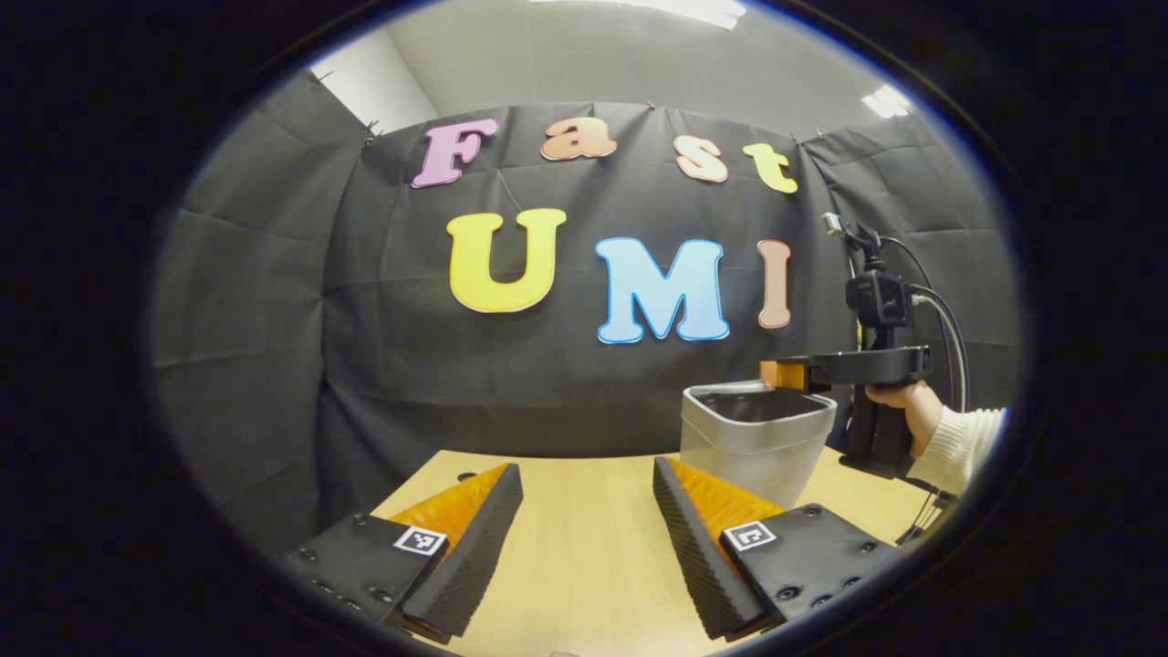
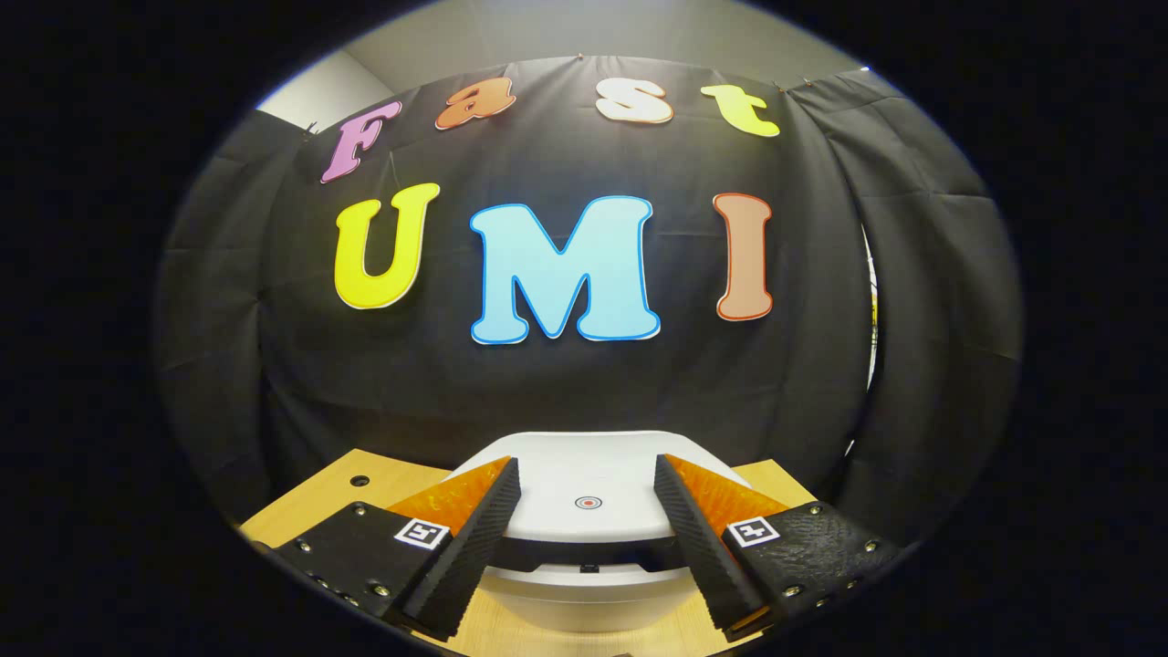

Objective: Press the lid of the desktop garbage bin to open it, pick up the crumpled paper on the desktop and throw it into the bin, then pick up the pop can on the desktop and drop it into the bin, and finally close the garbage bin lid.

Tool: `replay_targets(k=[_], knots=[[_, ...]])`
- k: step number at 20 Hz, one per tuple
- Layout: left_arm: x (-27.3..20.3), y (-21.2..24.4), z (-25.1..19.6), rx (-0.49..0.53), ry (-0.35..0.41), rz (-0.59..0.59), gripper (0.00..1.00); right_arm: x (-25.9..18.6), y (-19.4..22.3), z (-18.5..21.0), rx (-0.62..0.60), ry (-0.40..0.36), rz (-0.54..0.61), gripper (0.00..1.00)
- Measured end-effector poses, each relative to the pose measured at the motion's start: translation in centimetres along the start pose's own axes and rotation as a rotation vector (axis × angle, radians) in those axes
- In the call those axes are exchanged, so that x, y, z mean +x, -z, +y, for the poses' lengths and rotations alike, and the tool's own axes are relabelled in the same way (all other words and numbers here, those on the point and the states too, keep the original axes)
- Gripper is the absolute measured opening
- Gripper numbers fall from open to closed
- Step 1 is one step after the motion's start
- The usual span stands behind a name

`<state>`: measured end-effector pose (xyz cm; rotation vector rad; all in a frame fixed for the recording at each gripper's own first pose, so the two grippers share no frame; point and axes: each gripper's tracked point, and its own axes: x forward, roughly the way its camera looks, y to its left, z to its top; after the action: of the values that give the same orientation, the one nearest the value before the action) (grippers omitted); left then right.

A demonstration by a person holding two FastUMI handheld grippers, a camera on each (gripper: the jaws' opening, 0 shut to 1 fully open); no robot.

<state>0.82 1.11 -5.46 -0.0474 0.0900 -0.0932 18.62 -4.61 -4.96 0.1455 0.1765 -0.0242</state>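
The desktop bin (image 1: 756, 447), pale grey with a dark-looking top, stands on the wooden table (image 1: 584, 547) to the right of my left gripper (image 1: 586, 467). That gripper hovers open over bare wood with nothing between its fingers. A hand (image 1: 899, 397) holds my right gripper (image 1: 787, 374) just above the bin's right rim. In the right gripper view the bin's white lid (image 2: 589, 488), with a small red dot at its middle, lies right below my right gripper (image 2: 586, 464), which is open with a finger on either side of it. A dark gap shows under the lid's front edge.
The black cloth wall (image 1: 566, 383) hangs close behind the table's back edge. A small hole (image 1: 466, 476) marks the tabletop at the far left. A white sleeve (image 1: 958, 438) and black cables (image 1: 949, 338) sit right of the bin.
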Motion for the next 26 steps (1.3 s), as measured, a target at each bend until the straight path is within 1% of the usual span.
replay_targets(k=[4, 7, 9, 13, 15, 19, 20, 22, 23, 24, 26], knots=[[-0.1, 0.2, 0.3, 0.001, -0.010, 0.002, 0.95, 0.6, 1.3, -0.3, 0.013, 0.000, -0.007, 0.95], [0.5, 0.5, 0.5, -0.006, -0.018, 0.007, 0.94, 1.1, 2.9, -0.2, -0.016, 0.000, 0.008, 0.95], [0.7, 0.7, 0.7, -0.012, -0.023, 0.010, 0.95, 1.3, 2.8, -0.3, -0.043, -0.001, -0.024, 0.96], [1.4, 1.2, 1.2, -0.014, -0.033, 0.020, 0.94, 1.4, 2.6, -0.2, -0.007, -0.007, -0.096, 0.95], [1.7, 1.4, 1.5, -0.017, -0.036, 0.024, 0.94, 1.4, 3.0, 0.0, -0.032, 0.002, -0.123, 0.95], [2.4, 1.4, 1.9, -0.017, -0.043, 0.026, 0.95, 1.6, 3.6, -0.1, -0.030, 0.018, -0.106, 0.96], [2.5, 1.4, 2.0, -0.017, -0.043, 0.025, 0.95, 1.5, 3.6, -0.1, -0.009, 0.015, -0.127, 0.96], [2.9, 1.4, 2.0, -0.018, -0.041, 0.024, 0.96, 1.6, 3.5, -0.2, -0.014, 0.024, -0.157, 0.96], [3.0, 1.3, 1.9, -0.019, -0.040, 0.022, 0.95, 1.6, 3.8, -0.1, -0.020, 0.025, -0.154, 0.99], [3.0, 1.2, 1.9, -0.020, -0.039, 0.018, 0.95, 1.6, 3.6, -0.1, -0.014, 0.027, -0.165, 0.96], [3.2, 1.0, 1.9, -0.026, -0.038, 0.015, 0.95, 1.9, 3.5, -0.1, -0.014, 0.033, -0.158, 0.96]])
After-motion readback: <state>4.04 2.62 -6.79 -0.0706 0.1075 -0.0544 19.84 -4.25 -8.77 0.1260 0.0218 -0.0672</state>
